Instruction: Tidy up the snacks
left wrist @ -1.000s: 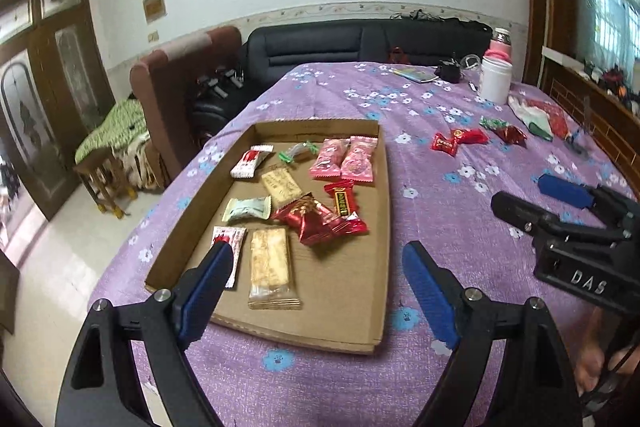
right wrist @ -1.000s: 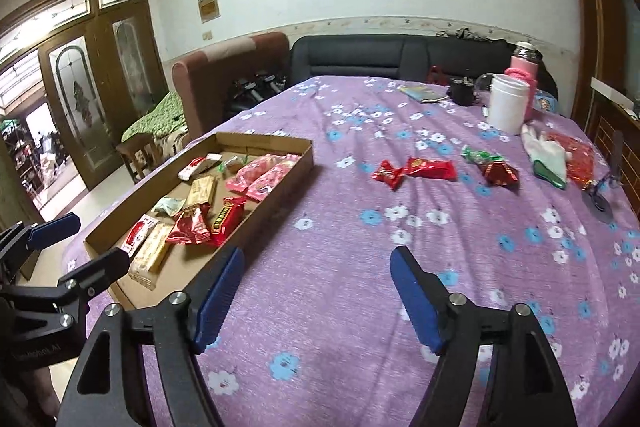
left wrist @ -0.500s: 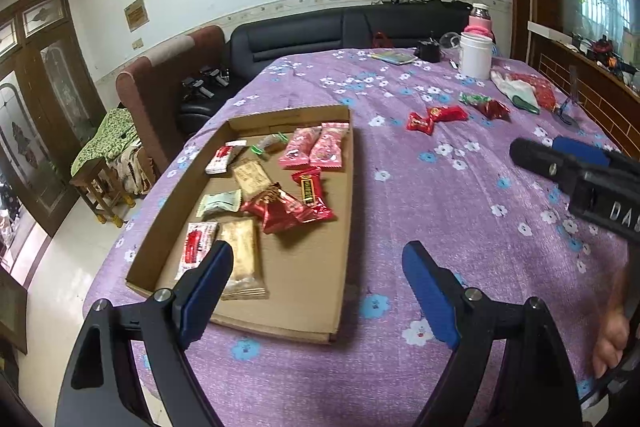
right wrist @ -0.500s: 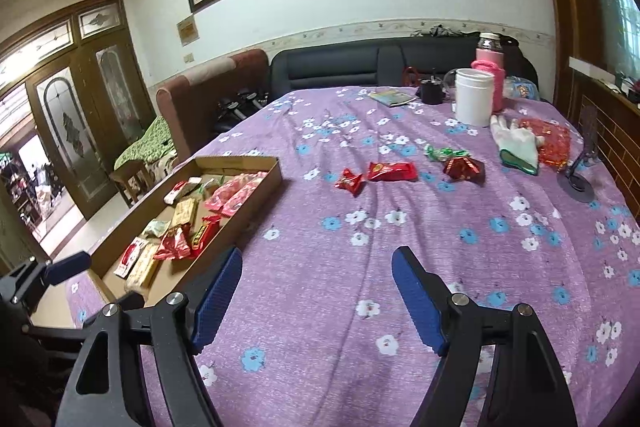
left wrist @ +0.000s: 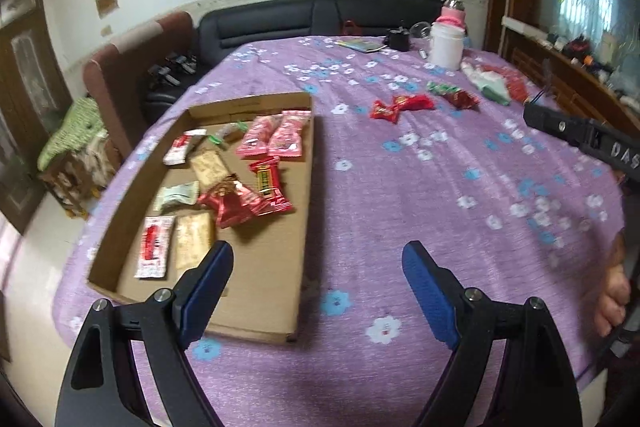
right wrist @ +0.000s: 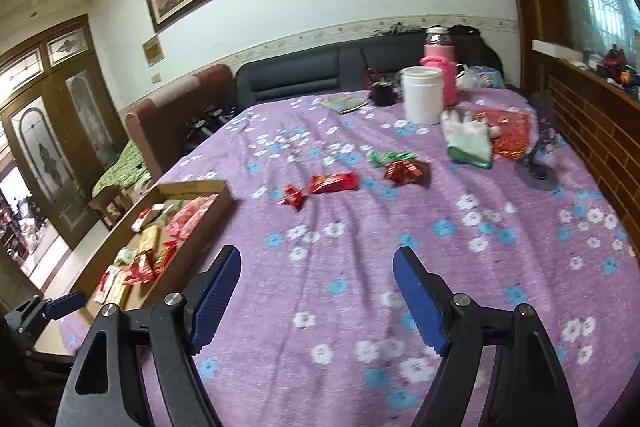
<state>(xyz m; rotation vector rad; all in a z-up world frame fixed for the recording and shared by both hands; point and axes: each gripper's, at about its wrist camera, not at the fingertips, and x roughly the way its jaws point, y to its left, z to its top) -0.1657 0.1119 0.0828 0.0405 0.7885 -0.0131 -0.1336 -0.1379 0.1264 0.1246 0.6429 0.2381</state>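
Four loose snacks: on the counter [right wrist: 500,267], outside the cardboard tray [left wrist: 304,211], all beyond its far right corner.
Nearest to tray: small red candy [right wrist: 293,195], then the long red pack [right wrist: 333,182] just past it.
Farther: green wrapper [right wrist: 390,157] and dark red wrapper [right wrist: 406,171], side by side.
Pack axis: crosswise to the right tongs' [right wrist: 316,289] line of sight.
Bearing: ahead of the right tongs, well apart; my call, right hand is nearer.
Right tongs: jaws apart, nothing between them.
Left tongs [left wrist: 318,283]: jaws apart, empty, hovering at the tray's near right edge.
Left view only: tray contents laid out clearly, roughly a dozen packets.
Right view only: white glove [right wrist: 468,143] and white jar [right wrist: 422,93] beyond the wrappers, seen close.
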